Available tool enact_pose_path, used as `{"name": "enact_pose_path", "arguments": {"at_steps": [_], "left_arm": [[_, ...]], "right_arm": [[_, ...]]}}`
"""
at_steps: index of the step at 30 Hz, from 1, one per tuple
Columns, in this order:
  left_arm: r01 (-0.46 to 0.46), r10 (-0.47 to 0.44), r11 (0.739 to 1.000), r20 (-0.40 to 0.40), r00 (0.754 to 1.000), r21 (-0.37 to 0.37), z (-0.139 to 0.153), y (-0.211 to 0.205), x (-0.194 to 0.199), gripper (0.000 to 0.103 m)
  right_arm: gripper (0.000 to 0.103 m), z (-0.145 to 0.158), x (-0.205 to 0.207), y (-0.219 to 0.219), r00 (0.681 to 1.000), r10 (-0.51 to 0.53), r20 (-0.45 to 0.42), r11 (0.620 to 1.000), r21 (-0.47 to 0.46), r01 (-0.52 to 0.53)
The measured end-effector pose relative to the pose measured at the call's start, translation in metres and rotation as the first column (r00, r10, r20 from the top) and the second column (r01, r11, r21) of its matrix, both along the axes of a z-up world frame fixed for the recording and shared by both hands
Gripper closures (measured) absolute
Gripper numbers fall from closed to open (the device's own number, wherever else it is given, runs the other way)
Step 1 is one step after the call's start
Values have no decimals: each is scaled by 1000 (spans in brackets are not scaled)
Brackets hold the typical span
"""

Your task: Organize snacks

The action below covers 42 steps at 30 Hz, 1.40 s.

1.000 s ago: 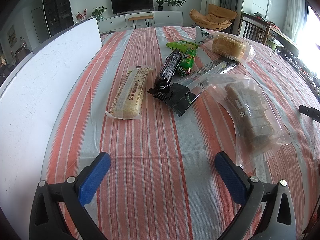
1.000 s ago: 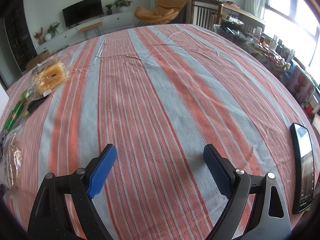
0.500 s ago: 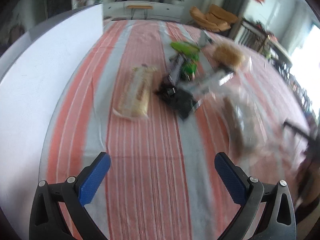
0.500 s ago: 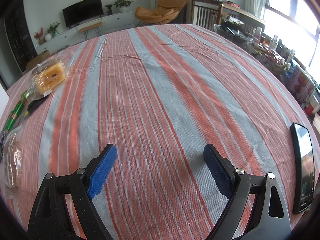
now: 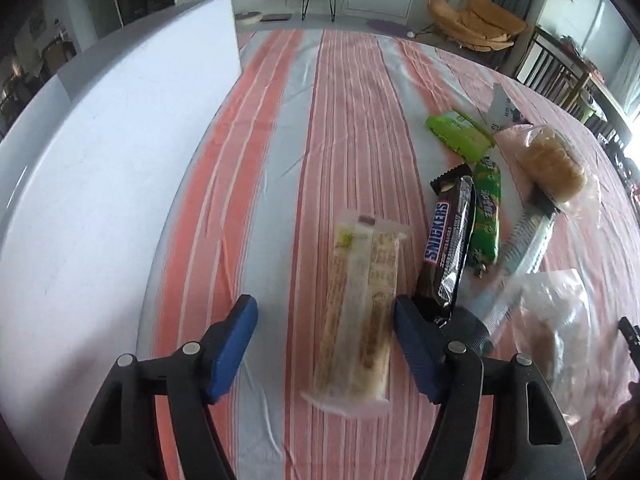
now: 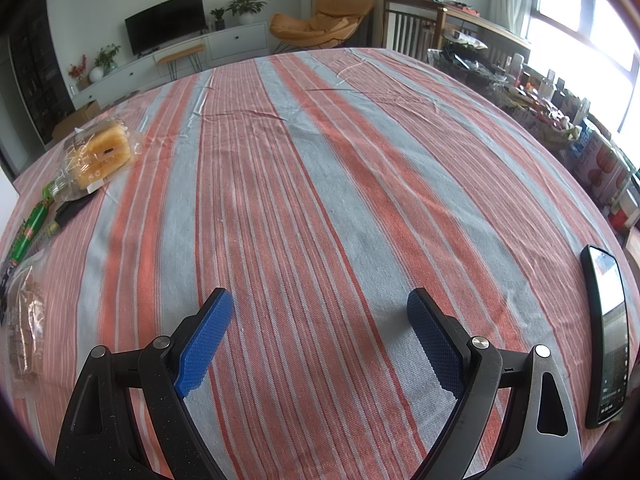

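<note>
Snacks staged on the striped tablecloth (image 5: 352, 92); left gripper (image 5: 324, 344) now straddles the pale wafer pack (image 5: 360, 320).

Compared with one second ago, the left gripper has advanced from bare cloth to the wafer pack, which now lies lengthwise between its spread, unclenched fingers; the right pad sits just beside the pack's edge, and contact cannot be confirmed. Just right of the wafer pack lie the Snickers bar (image 5: 446, 246), the green packet (image 5: 486, 224) and, farther right, the bagged bread (image 5: 550, 164). The white board (image 5: 104, 168) stands left of the wafer pack. The right gripper (image 6: 320, 336) is unchanged, released over bare cloth, well apart from the phone (image 6: 608, 332). Judgement: the approach looks complete, so closing on the wafer pack is the probable next step.
</note>
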<state>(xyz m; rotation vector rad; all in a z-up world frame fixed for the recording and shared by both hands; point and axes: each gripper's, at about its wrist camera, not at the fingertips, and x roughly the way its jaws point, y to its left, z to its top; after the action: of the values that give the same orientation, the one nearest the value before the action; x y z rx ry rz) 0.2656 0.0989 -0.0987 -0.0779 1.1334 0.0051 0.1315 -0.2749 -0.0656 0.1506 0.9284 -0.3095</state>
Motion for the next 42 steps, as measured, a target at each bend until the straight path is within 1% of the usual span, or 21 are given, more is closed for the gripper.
{"name": "enact_pose_path", "arguments": {"at_steps": [1, 2, 3, 4, 5, 7, 9, 11, 15, 16, 18, 19, 20, 25, 26, 27, 29, 31, 36, 42], "left_arm": [[5, -5, 1000, 1, 1000, 13, 0, -1, 2, 34], [13, -13, 1000, 2, 1000, 26, -1, -3, 2, 37], [25, -25, 999, 10, 1000, 41, 0, -4, 1, 44], [34, -35, 998, 26, 999, 46, 2, -6, 0, 69], [41, -43, 998, 37, 998, 42, 4, -7, -4, 74], [26, -27, 1000, 39, 999, 10, 5, -4, -15, 74], [2, 0, 999, 44, 999, -44, 6, 4, -36, 74], [-7, 10, 997, 49, 999, -71, 7, 7, -62, 73], [35, -29, 995, 63, 998, -93, 9, 3, -106, 73], [47, -40, 993, 72, 997, -105, 10, 1, -112, 71], [75, -63, 989, 101, 993, -125, 11, -3, -122, 51], [86, -73, 989, 114, 991, -118, 10, -6, -123, 29], [95, -82, 991, 129, 988, -95, 9, -10, -123, 17], [102, -103, 995, 171, 980, 16, -2, -17, -117, 16], [103, -109, 994, 174, 979, 43, -4, -18, -115, 15], [105, -113, 993, 173, 978, 55, -5, -19, -113, 13], [110, -118, 992, 169, 979, 53, -8, -19, -111, 3], [101, -108, 994, 161, 981, 48, -10, -18, -108, 0], [93, -102, 994, 179, 979, 54, -11, -19, -109, 0], [92, -101, 994, 179, 979, 54, -11, -19, -110, 0]], "right_arm": [[12, 0, 0, 0, 1000, 0, 0, 1000, 0, 0], [12, 0, 0, 1, 1000, 0, 0, 1000, 0, 0], [12, 0, 0, 0, 1000, 0, 0, 1000, 1, 0], [12, 0, 0, 0, 1000, 0, 0, 1000, 0, 0], [12, 0, 0, 1, 1000, 0, 0, 1000, 0, 0], [12, 0, 0, 1, 1000, 0, 0, 1000, 0, 0], [12, 0, 0, 1, 1000, 0, 0, 1000, 0, 0], [12, 0, 1, 1, 1000, 0, 0, 1000, 0, 0], [12, 0, 1, 1, 1000, 0, 0, 1000, 1, 0], [11, 0, 1, 1, 1000, 0, 0, 1000, 1, 0], [11, 0, 1, 1, 1000, 0, 0, 1000, 1, 0], [11, 0, 1, 1, 1000, 0, 0, 1000, 1, 0], [11, 0, 1, 1, 1000, 0, 0, 1000, 1, 0], [11, 0, 1, 1, 1000, 0, 0, 1000, 1, 0], [11, 0, 1, 1, 1000, 0, 1, 1000, 1, 0], [11, 0, 1, 1, 1000, 0, 0, 1000, 1, 0], [11, 0, 1, 1, 1000, 0, 0, 1000, 0, 0], [11, 0, 1, 1, 1000, 0, 0, 1000, 0, 0], [11, 0, 1, 1, 1000, 0, 0, 1000, 0, 0], [11, -1, 1, 1, 1000, 0, 0, 1000, 1, 0]]}}
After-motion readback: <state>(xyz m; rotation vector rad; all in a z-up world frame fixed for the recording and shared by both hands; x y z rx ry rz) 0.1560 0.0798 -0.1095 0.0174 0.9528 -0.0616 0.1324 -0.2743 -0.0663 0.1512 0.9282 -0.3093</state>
